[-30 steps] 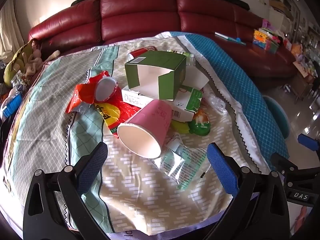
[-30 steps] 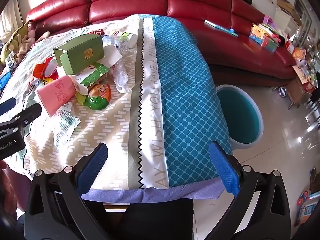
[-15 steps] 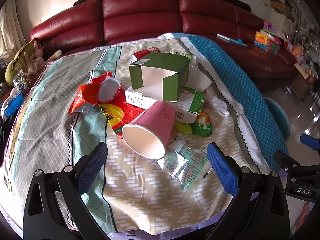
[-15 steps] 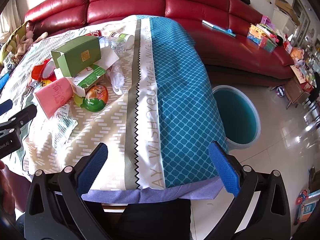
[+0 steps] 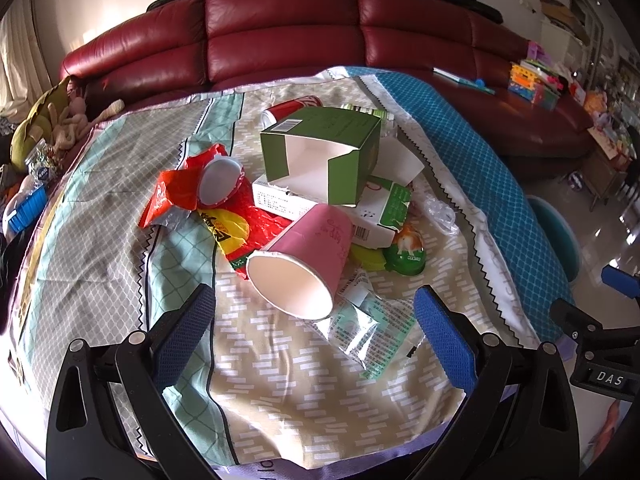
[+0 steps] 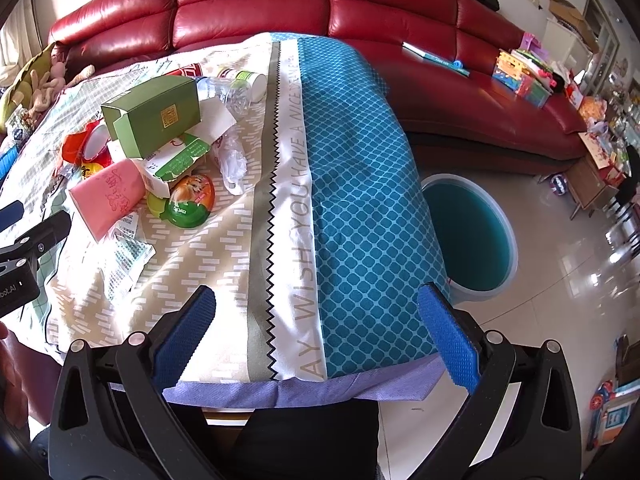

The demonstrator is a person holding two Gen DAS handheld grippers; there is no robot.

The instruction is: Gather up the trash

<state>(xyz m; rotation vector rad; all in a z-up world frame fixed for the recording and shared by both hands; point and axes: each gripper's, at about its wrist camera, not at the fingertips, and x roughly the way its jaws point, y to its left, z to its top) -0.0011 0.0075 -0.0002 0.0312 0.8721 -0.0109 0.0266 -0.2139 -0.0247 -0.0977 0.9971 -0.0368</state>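
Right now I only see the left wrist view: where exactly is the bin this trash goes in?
Observer: A round teal bin with a pale rim stands on the tiled floor, beside the table's blue-checked side.
Reviewer: Are the right tongs carrying anything?
Observer: No, the right tongs are open and empty.
Reviewer: What is behind the green cardboard box?
Observer: Behind the green cardboard box a clear plastic bottle lies on its side.

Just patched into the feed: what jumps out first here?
A heap of trash mid-table: a pink paper cup on its side, mouth toward the left tool, with an open green box behind it. A red sofa runs behind the table, and a teal bin stands on the floor to the right.
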